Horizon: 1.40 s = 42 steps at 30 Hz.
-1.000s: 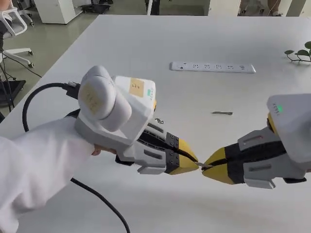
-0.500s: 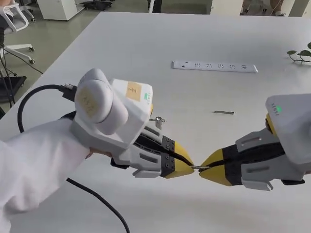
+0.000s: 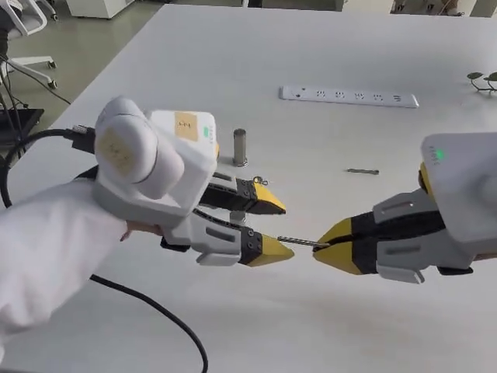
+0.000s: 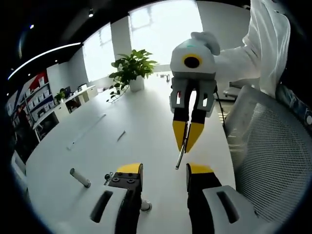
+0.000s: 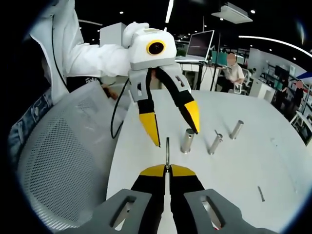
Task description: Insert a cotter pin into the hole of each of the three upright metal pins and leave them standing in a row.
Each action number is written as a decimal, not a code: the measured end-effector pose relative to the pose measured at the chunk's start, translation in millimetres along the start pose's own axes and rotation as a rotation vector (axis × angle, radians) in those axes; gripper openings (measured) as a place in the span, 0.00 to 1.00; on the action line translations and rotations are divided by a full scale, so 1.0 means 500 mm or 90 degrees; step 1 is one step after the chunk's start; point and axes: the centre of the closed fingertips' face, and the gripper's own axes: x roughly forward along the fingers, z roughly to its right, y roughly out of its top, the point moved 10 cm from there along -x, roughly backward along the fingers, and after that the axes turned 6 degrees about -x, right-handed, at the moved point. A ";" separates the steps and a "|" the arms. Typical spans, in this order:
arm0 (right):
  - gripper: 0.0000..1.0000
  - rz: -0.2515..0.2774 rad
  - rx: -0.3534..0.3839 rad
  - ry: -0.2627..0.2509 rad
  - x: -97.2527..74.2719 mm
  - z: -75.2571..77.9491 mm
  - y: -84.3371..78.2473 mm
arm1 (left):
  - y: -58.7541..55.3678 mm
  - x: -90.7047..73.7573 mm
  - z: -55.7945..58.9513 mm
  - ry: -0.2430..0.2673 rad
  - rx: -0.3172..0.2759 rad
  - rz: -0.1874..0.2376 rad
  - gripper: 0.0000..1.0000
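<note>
- Clamping one end of a cotter pin (image 3: 299,242), the right tool (image 3: 318,249) has both jaws closed together on it. The rest of the pin sticks out past the yellow tips toward the left tool (image 3: 283,231).
- Left tool: jaws spread apart, nothing between the pads. It is held by a hand in a white sleeve.
- Right gripper view: the held pin's free end sits in the gap between the left tool's two tips. It looks clear of both, though contact can't be ruled out at this size.
- Left gripper view agrees: the pin end hangs between that tool's own jaws and is not gripped by them.
- Both tools are above the counter (image 3: 194,62), tip to tip.
- Three metal pins stand in a row on the counter beside the left tool: near metal pin (image 5: 187,140), middle metal pin (image 5: 215,144) and far metal pin (image 5: 236,129). All are apart from the held cotter pin.
- The middle metal pin has something small at its top, too small to tell.
- A spare cotter pin (image 3: 363,171) lies flat on the counter, between the tools and a white power strip (image 3: 349,97).
</note>
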 end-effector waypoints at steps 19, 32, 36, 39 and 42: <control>0.00 -0.043 0.031 -0.044 0.060 0.030 0.003 | -0.098 0.003 -0.058 0.103 -0.104 -0.027 0.45; 0.00 -0.066 0.047 -0.059 0.093 0.042 0.001 | -0.159 0.033 -0.067 0.116 -0.189 -0.036 0.33; 0.00 -0.070 0.047 -0.058 0.101 0.043 0.006 | -0.167 0.035 -0.070 0.121 -0.211 -0.015 0.27; 0.00 -0.077 0.044 -0.056 0.106 0.044 0.007 | -0.165 0.036 -0.069 0.129 -0.178 -0.037 0.20; 0.00 -0.080 0.047 -0.054 0.111 0.046 0.006 | -0.164 0.039 -0.069 0.125 -0.180 -0.039 0.18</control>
